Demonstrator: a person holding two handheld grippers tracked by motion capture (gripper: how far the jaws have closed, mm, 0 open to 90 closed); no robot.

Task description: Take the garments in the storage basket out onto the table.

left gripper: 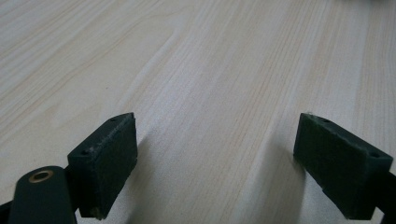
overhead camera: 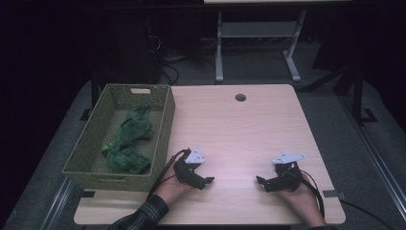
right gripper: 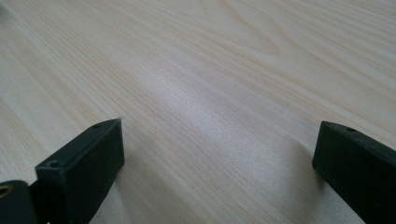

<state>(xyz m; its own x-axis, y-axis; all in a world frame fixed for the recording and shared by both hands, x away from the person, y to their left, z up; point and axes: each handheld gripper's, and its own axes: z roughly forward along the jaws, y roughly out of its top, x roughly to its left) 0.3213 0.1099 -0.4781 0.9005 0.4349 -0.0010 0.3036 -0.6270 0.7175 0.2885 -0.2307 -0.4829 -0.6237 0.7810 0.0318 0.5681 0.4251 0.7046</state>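
The left gripper [overhead camera: 209, 181], jaws spread and empty, rests near the table's [overhead camera: 239, 129] near edge, pointing right. Left of it, green cloth [overhead camera: 128, 139] lies crumpled inside a woven basket [overhead camera: 163, 124]. The right gripper [overhead camera: 259, 181], also spread and empty, faces it. To fetch the cloth well, the left gripper should probably lift over the basket rim, then pinch a raised fold.

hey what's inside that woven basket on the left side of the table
The woven basket holds crumpled green cloth, lying along its middle toward the near end. Part of the woven floor shows around it. Whatever lies under the cloth is covered, and the near wall hides the closest strip.
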